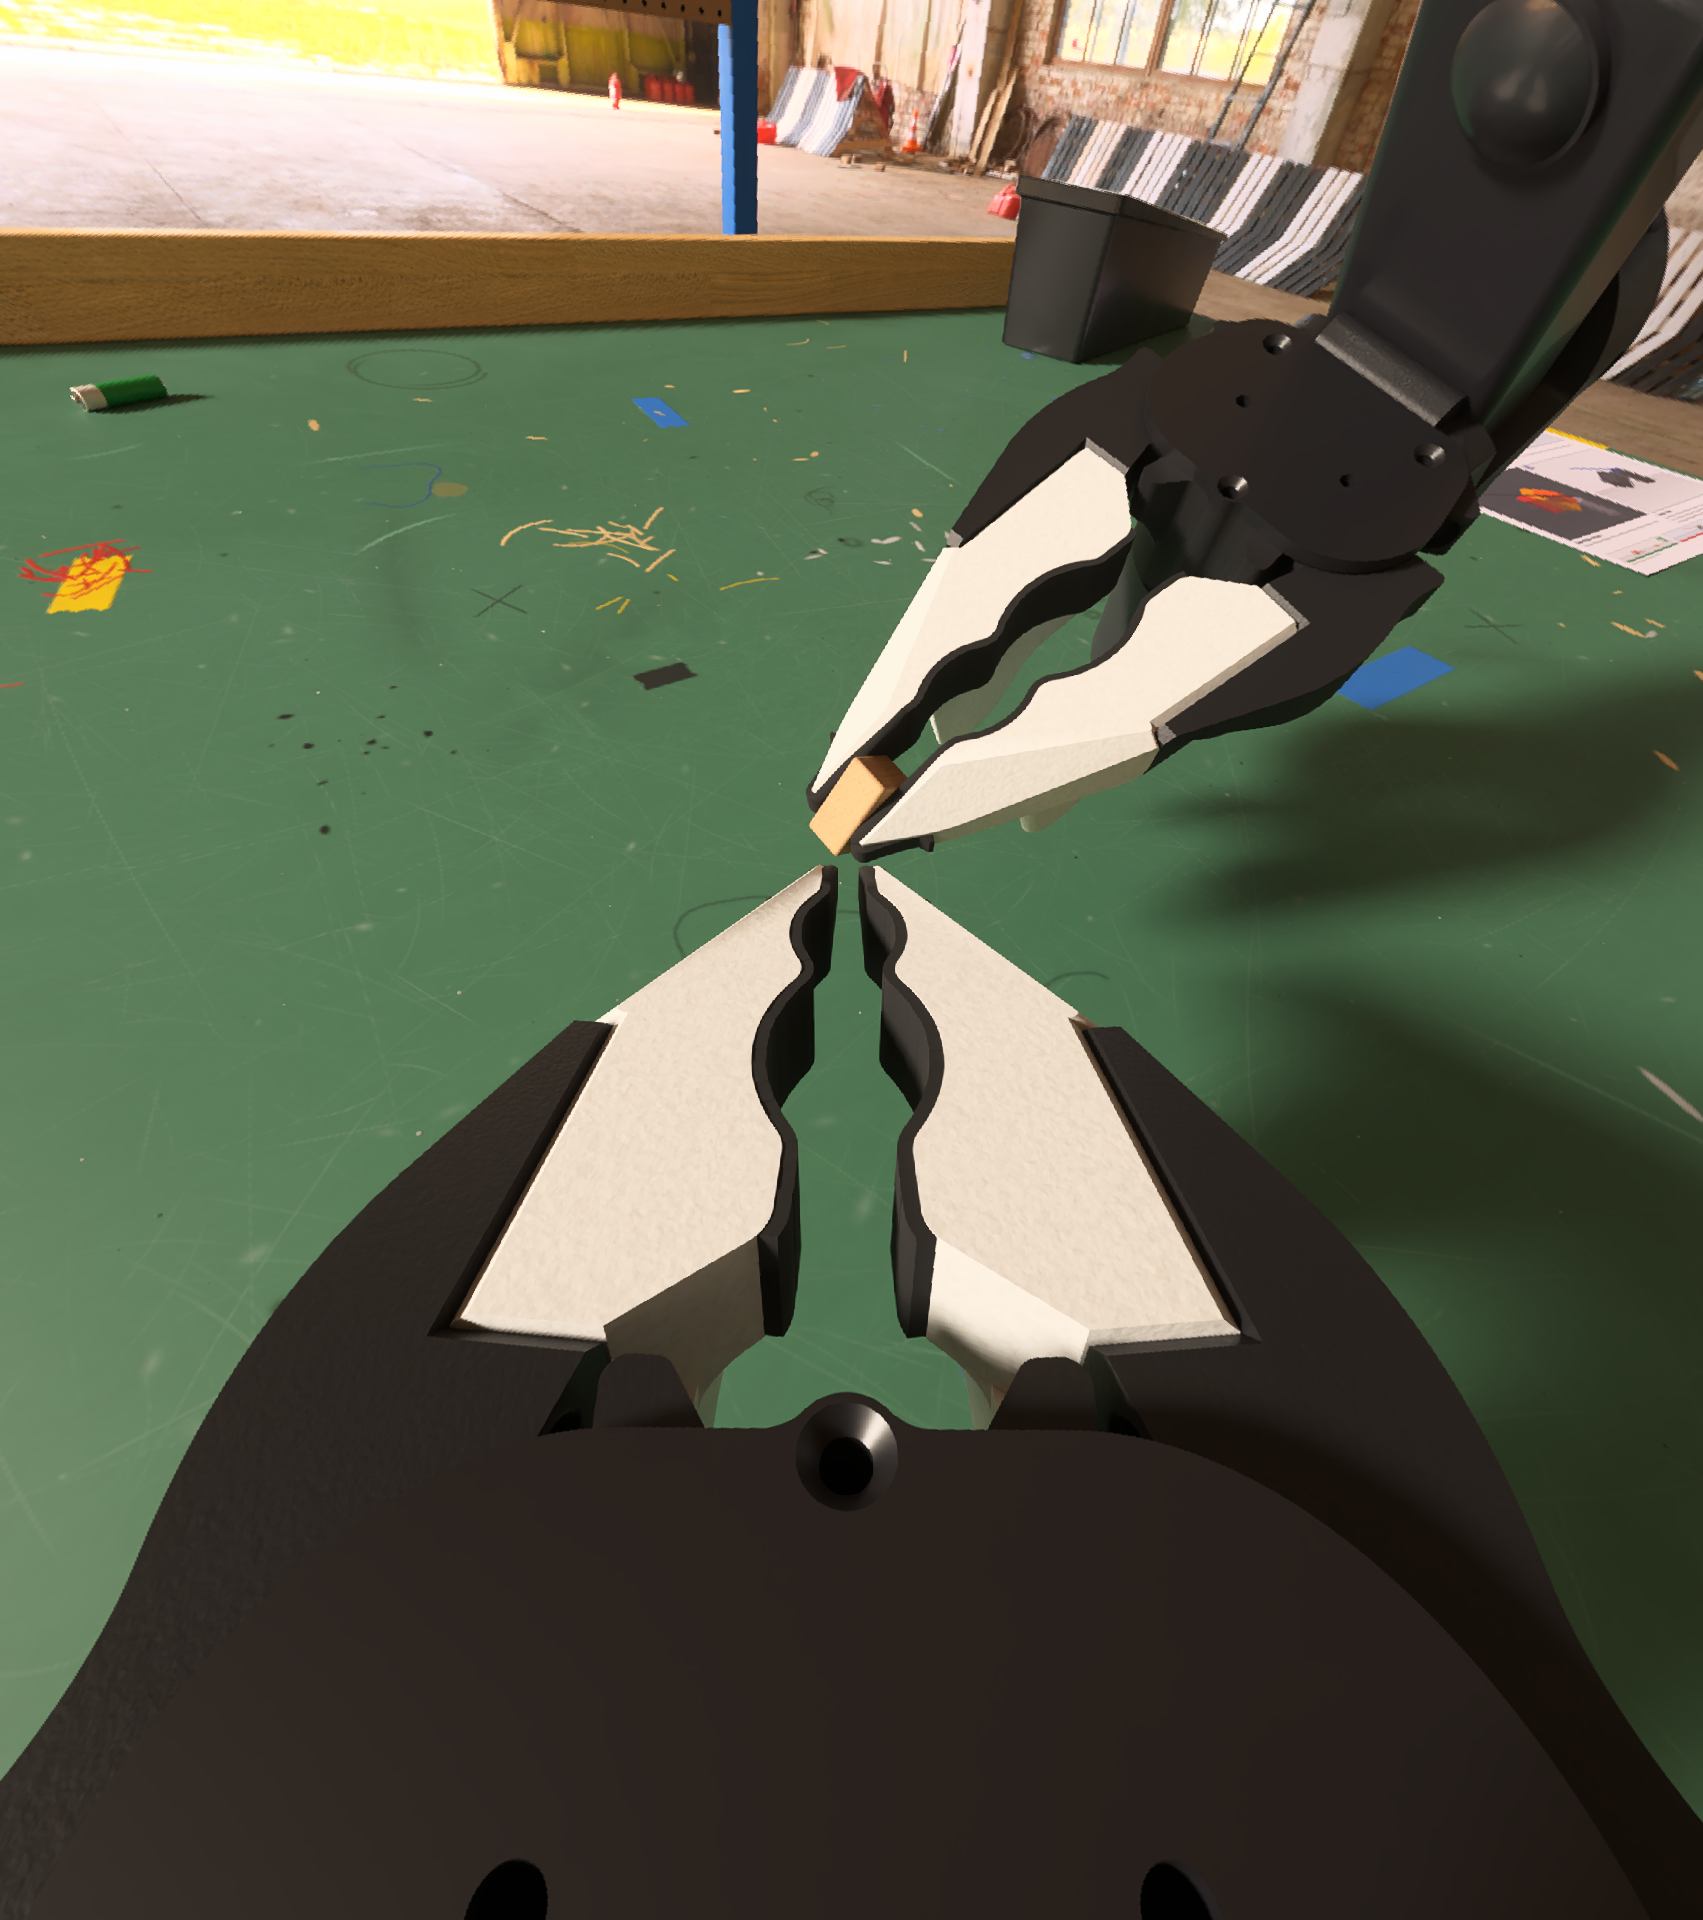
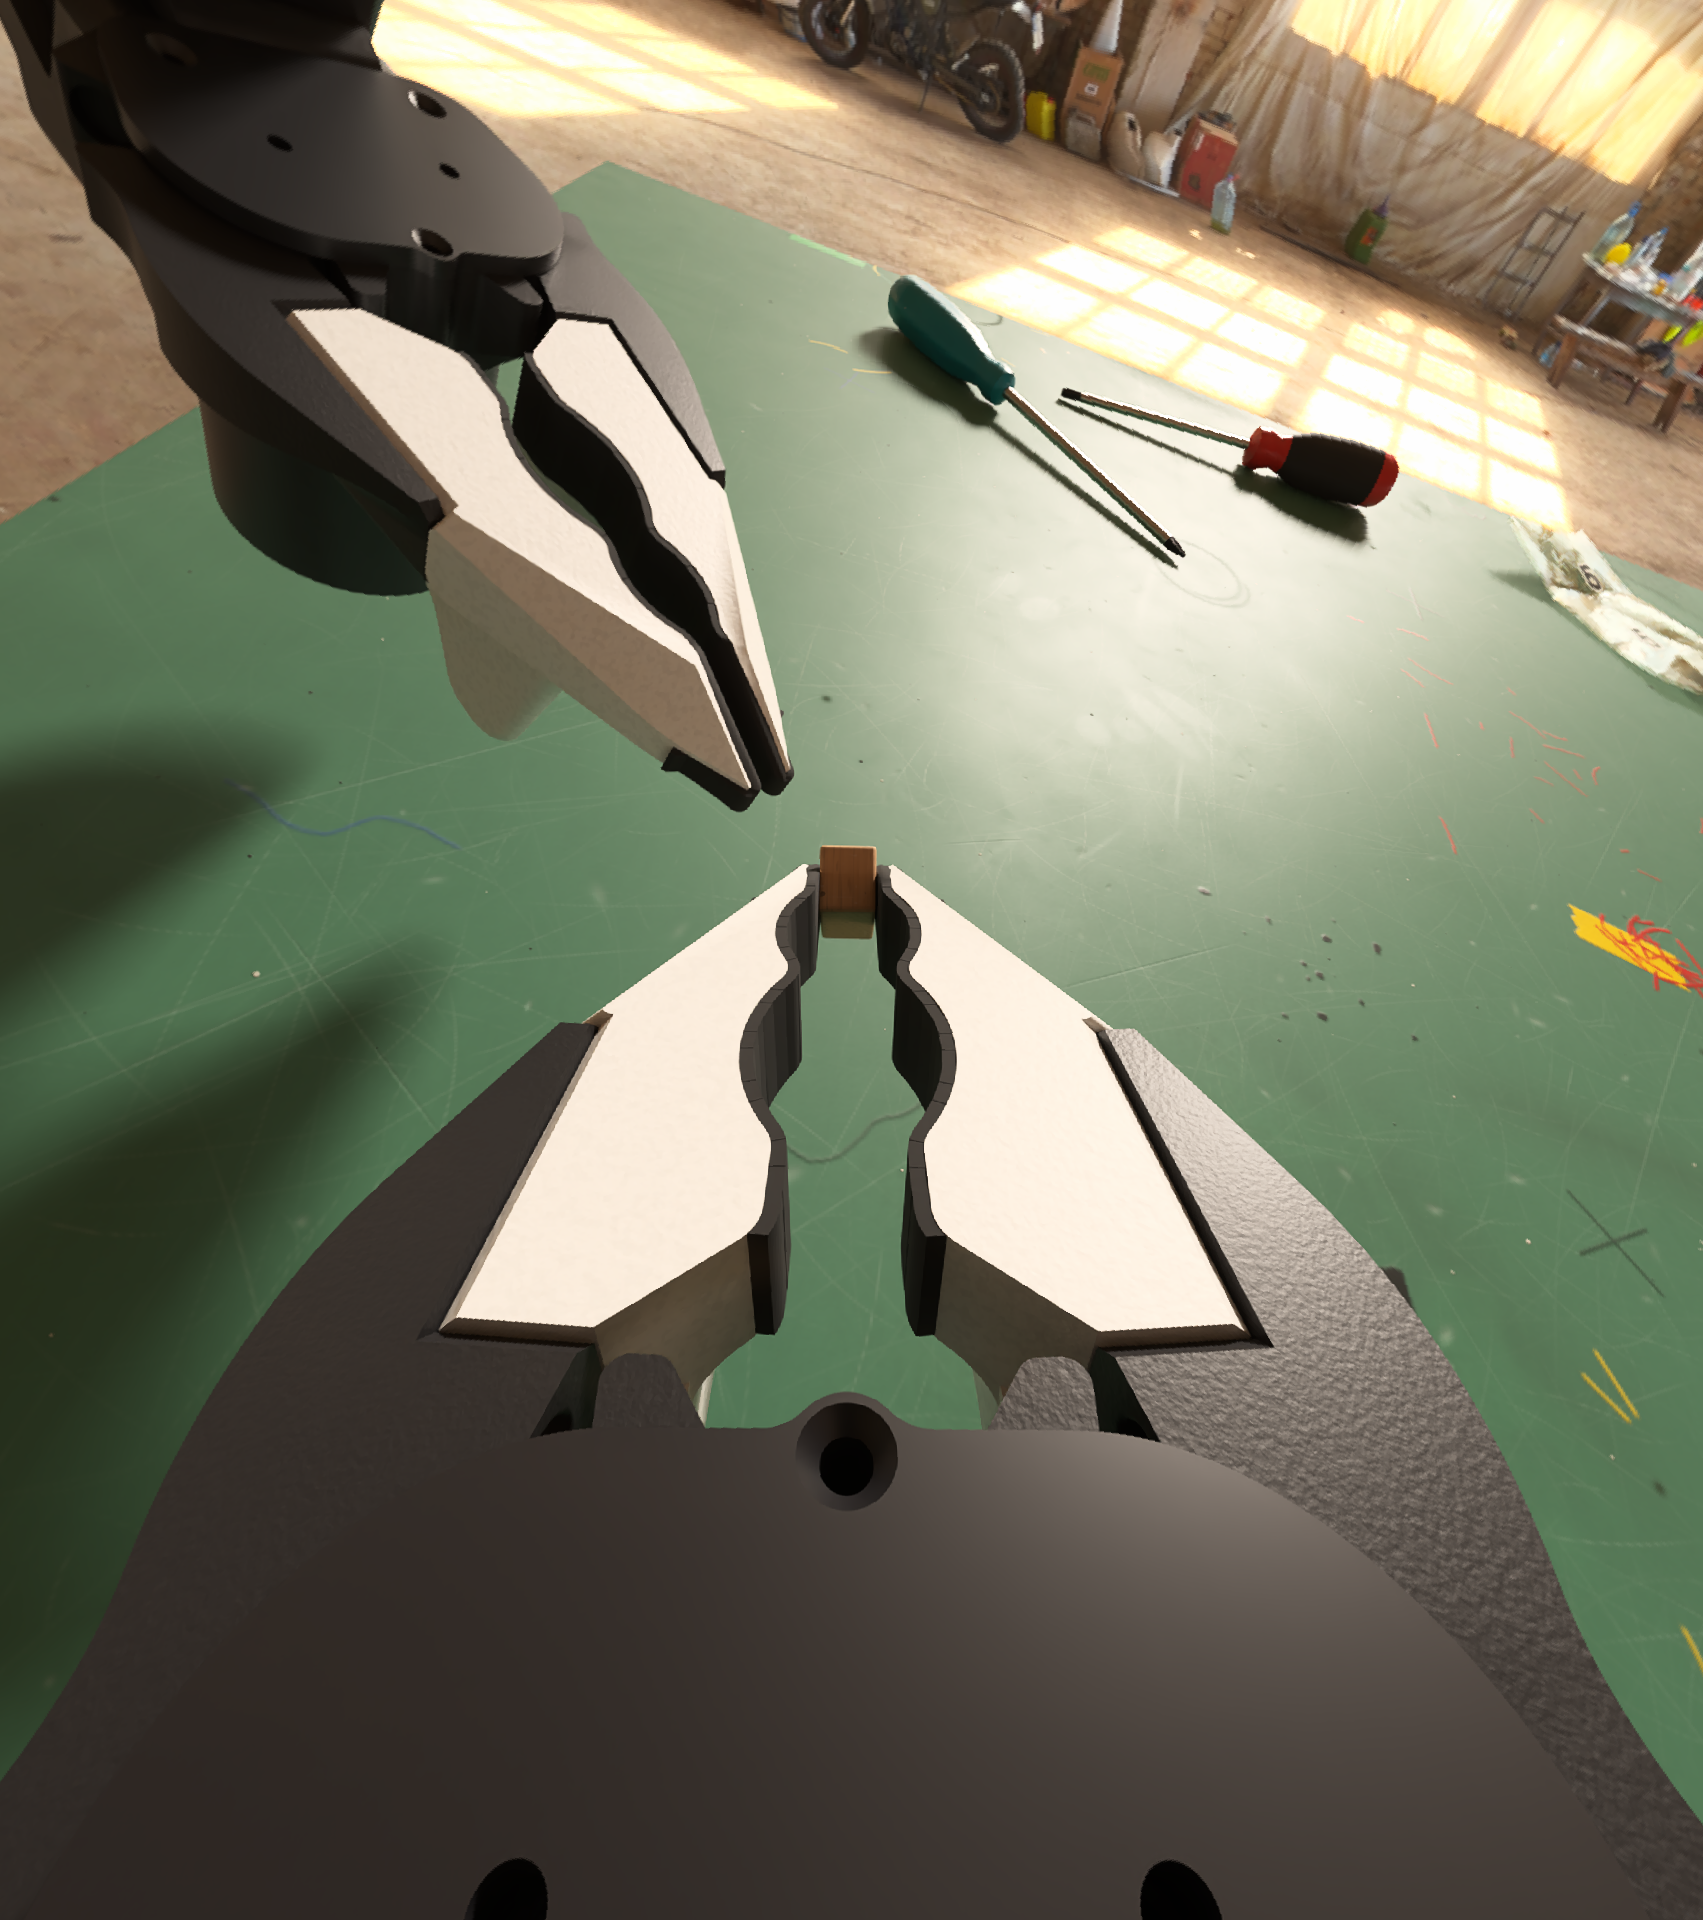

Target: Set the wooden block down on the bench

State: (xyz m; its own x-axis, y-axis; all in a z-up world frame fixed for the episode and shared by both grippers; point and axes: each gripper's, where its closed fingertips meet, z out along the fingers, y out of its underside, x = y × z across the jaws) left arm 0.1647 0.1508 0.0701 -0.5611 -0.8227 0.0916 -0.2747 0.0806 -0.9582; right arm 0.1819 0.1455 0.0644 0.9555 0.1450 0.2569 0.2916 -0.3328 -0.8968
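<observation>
- Right wrist view: the right tool [image 2: 847,883] pinches the wooden block [image 2: 847,878] at its very fingertips, nearly closed, above the green desk [image 2: 1086,727].
- Ahead and to its left, the left tool [image 2: 759,784] has its fingers pressed almost together, holding nothing.
- Risk: the tip-only grip looks shallow; a tilt could let the block slip and tumble.
- Risk: the left tool's tips sit near the block, so a bump seems possible.
</observation>
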